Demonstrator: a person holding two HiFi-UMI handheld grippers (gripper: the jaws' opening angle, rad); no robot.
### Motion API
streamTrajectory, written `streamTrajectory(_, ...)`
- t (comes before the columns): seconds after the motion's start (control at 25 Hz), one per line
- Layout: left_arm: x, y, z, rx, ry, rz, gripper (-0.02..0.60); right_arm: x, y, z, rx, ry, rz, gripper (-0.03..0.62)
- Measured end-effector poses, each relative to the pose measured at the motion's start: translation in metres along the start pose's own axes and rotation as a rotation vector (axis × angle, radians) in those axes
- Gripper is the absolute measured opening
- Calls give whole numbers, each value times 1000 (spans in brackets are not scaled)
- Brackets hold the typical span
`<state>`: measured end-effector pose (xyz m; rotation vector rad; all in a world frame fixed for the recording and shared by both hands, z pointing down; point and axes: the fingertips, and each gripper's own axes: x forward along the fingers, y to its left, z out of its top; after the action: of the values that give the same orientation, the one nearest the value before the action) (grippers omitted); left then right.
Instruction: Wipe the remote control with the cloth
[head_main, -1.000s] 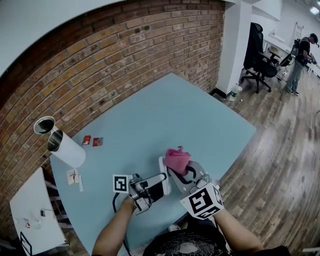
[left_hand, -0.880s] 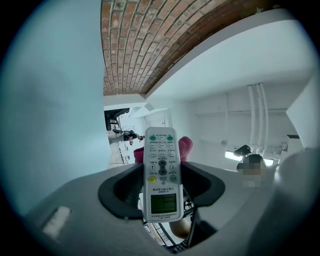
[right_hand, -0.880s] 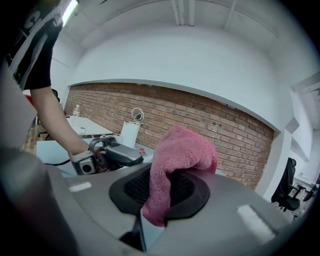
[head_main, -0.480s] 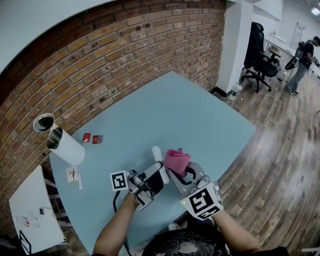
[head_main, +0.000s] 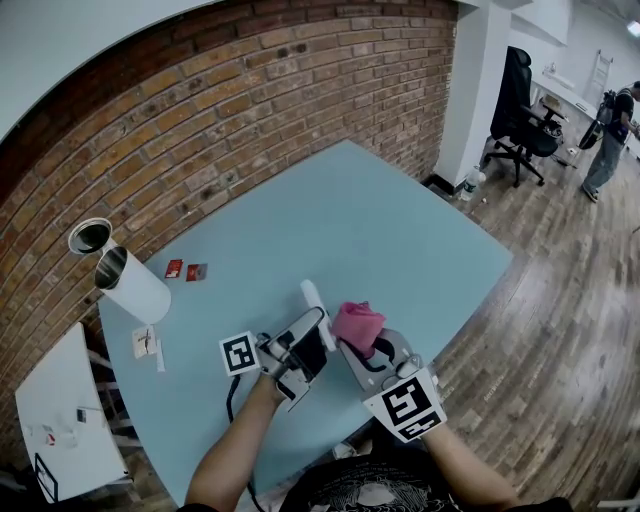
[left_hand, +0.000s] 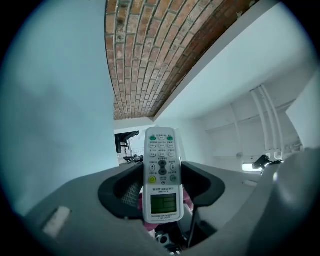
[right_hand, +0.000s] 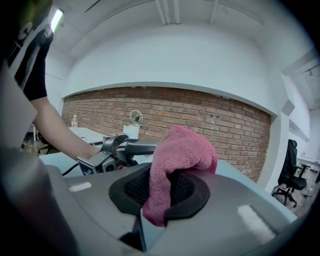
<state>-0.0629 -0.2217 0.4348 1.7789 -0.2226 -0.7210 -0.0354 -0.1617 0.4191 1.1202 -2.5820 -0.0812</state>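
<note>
**Change noted.** Over the last second the left claw (head_main: 303, 338) has been swung and tipped up. The remote control (head_main: 311, 298) was earlier lying low beside the cloth. Its free end is now raised and aimed towards the brick wall (head_main: 250, 130). The right claw (head_main: 366, 347) has barely shifted.

**Claw state.** The left claw is clamped across the lower, display end of the remote control, with the jaws set wide on its body. The right claw is closed on the pink cloth (head_main: 358, 325), which is bunched above its jaws.

**Position of task items.** The remote control is held clear above the bench (head_main: 380, 230). The cloth sits just to the right of the remote control. In the left gripper view, pink fabric shows behind its lower end, so contact with the rear face is judged likely. The button face is turned away from the cloth.

**Meaning for the task.** The re-angling is judged to present a fresh surface, and wiping is taken to be under way, with the front face not yet reached.

**Surroundings.** A white cylinder (head_main: 132, 288) and small red items (head_main: 185, 270) lie well to the left of the remote control. An office chair (head_main: 520, 100) and a person (head_main: 610, 130) are far beyond it. Nothing is found to obstruct the stroke, except that the left claw itself covers the remote control's lower end.
</note>
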Motion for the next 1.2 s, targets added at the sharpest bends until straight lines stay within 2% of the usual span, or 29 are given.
streamTrajectory(0.16,-3,2,13,-6,-76,24,238,-1,3,-6,63,2,-3,61)
streamTrajectory(0.32,-6,1,26,-10,-147,44,238,-1,9,-12,81,12,6,61)
streamTrajectory(0.52,-4,-6,32,-18,-201,33,238,-1,16,-22,90,33,18,61)
streamTrajectory(0.64,-3,-6,31,8,-194,48,238,-2,19,-22,93,33,23,61)
streamTrajectory(0.96,-6,3,26,128,-137,160,238,-6,18,-12,124,-1,27,61)
streamTrajectory(1.2,-5,11,20,186,-87,219,238,-7,14,-6,140,-17,25,61)
